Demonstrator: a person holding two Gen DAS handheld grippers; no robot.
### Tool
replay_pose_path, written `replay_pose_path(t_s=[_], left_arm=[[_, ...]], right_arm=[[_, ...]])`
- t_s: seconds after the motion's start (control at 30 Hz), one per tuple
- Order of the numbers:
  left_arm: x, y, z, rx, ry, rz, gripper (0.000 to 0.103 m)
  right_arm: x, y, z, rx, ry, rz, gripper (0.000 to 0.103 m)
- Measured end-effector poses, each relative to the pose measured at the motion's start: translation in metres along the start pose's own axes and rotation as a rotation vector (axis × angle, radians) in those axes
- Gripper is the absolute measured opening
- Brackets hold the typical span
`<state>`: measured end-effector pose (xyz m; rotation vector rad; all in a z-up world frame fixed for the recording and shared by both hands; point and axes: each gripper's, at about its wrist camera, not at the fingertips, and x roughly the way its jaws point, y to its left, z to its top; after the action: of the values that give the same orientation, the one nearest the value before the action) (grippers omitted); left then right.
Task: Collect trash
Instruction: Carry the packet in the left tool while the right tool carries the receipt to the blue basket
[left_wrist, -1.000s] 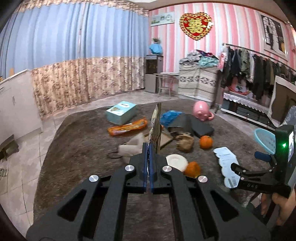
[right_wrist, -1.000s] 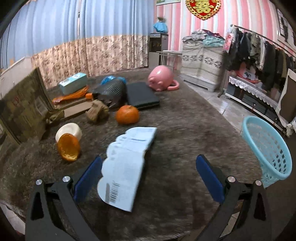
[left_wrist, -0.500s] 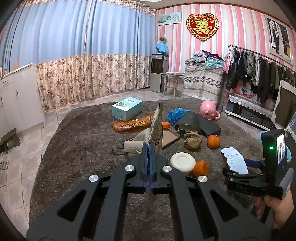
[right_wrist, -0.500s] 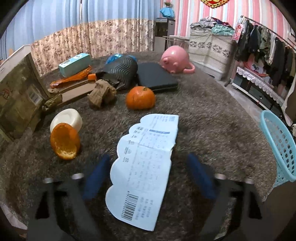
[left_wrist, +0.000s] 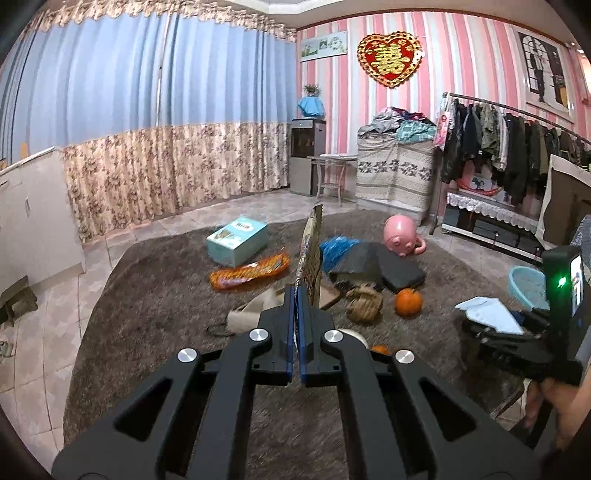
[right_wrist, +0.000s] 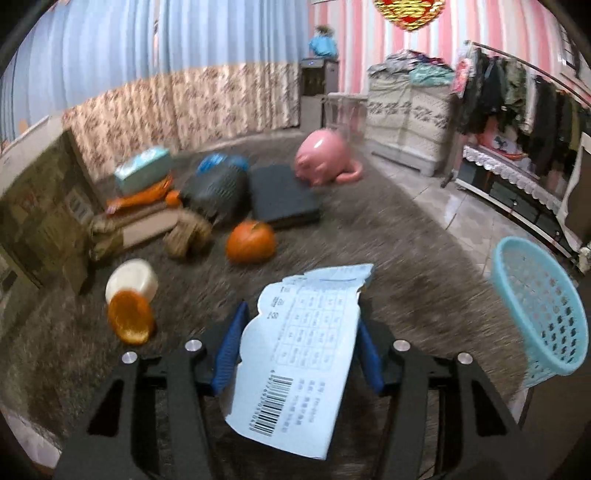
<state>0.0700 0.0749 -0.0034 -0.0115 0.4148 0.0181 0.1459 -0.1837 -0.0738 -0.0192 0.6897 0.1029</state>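
My right claw (right_wrist: 297, 341), its jaws just closing, pinches a printed paper slip (right_wrist: 300, 354) by both edges above the brown rug (right_wrist: 413, 258), left of the blue basket (right_wrist: 543, 310); my left claw (left_wrist: 296, 295), pressed together, clamps a flat packet (left_wrist: 312, 251).

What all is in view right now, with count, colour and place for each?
paper slip: one, pale blue, between right fingers
flat packet: one, brownish, pinched upright by left gripper
basket: one, light blue, rug's right edge
orange: one, mid rug
orange peel: one, against white round tub
pig toy: one, pink, far rug
tissue box: one, teal, far left
black pad: one, beside pig
left gripper: shut
right gripper: closing on paper
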Motion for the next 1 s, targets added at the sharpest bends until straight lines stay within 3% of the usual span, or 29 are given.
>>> replay_pose_path(t_s=[0.43,0.8,1.0], left_arm=[[0.015,-0.082,0.043,0.061,-0.073,-0.161,0.0],[0.063,-0.19,0.046,0.127,-0.03,-0.36,0.0],[0.085,-0.252,0.039,0.168,0.002,-0.458,0.0]], right_arm=[[-0.057,-0.126,0.05,0.169,-0.164,-0.177,0.055],[-0.069,-0.244,0.03,0.293,-0.172,-0.349,0.055],[-0.067,-0.28,0.022,0.31,-0.166,-0.402,0.055]])
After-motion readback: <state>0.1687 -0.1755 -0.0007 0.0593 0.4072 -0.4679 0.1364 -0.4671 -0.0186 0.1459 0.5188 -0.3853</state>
